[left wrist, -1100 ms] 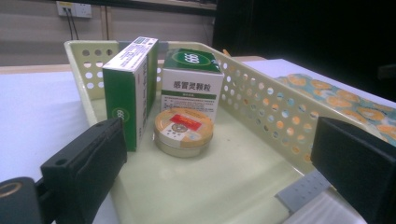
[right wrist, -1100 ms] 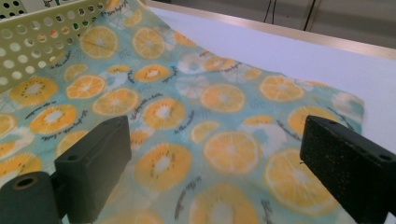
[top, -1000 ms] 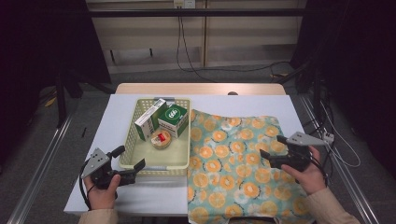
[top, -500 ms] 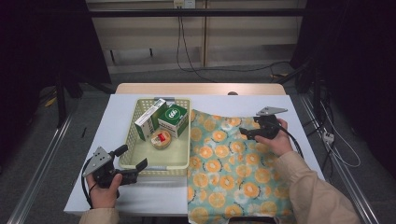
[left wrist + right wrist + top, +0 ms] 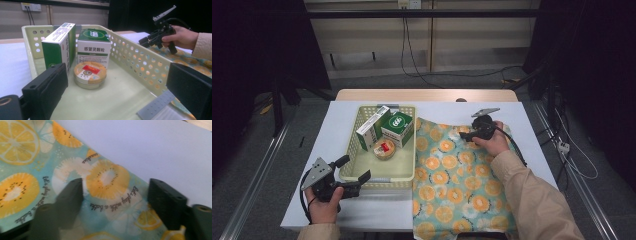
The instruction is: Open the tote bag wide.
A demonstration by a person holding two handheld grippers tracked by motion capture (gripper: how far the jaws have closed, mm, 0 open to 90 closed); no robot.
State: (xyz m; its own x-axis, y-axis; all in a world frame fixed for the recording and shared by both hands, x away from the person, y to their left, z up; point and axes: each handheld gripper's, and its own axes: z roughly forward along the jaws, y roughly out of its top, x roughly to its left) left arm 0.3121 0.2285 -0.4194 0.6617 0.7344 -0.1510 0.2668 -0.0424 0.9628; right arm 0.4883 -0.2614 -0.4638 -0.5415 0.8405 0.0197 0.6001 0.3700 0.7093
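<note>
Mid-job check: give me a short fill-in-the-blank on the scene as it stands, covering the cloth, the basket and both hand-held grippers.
1. The right hand-held gripper is at the far edge of the ____-patterned cloth.
2. The round tin lies inside the ____.
3. In the basket, ____ boxes stand behind the tin.
4. The left hand-held gripper has its jaws ____, astride the basket's near rim.

Missing words: orange-slice; basket; two; open

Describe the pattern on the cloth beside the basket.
Orange citrus slices on light blue cloth, clearest in the right gripper view.
</note>
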